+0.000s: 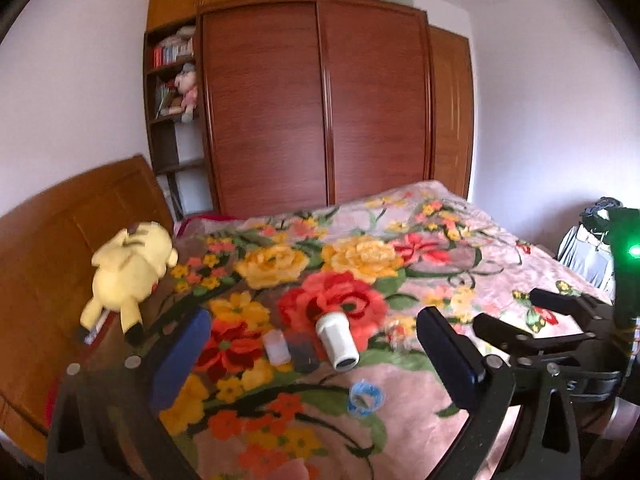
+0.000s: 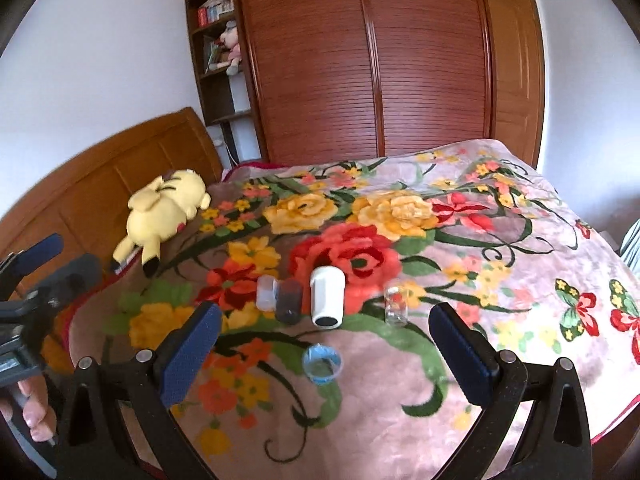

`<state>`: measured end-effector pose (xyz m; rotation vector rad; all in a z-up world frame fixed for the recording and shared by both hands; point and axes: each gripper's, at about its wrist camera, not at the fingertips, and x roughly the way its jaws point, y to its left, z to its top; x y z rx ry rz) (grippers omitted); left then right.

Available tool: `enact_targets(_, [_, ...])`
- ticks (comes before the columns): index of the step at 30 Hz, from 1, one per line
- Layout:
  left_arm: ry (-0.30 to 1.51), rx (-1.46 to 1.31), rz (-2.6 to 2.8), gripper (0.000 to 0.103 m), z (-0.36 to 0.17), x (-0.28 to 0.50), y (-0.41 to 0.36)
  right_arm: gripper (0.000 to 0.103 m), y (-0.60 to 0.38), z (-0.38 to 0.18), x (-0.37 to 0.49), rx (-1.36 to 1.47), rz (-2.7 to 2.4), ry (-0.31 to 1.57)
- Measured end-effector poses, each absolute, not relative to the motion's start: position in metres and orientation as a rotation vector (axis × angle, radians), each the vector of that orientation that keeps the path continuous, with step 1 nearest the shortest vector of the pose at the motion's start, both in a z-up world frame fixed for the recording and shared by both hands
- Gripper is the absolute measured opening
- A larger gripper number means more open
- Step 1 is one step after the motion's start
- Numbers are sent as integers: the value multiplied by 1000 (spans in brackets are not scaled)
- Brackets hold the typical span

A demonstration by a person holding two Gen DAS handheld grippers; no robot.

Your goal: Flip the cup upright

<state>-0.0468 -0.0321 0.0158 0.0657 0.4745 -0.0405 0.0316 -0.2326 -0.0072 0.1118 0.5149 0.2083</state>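
A white plastic cup (image 2: 327,297) lies on its side mid-bed on a floral blanket (image 2: 500,272), between the left gripper (image 1: 316,354) and right gripper (image 2: 326,342), both spread wide, holding nothing.

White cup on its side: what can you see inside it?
The white cup lies on the flowered blanket, mouth toward the cameras. Only a dark interior shows; whether anything sits deeper inside cannot be told.
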Motion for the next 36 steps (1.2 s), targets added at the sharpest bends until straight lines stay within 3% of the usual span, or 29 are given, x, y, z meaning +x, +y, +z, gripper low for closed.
enact_targets(7, [571,24,-42,103,-1,-24,-31,103,-229,1,22,62,199,518])
enact_targets(12, [561,-2,-34,103,17,-5,-15,103,-223,1,40,63,208,548])
enact_targets(36, [570,12,-22,103,3,-11,-15,103,-224,-5,43,60,201,557])
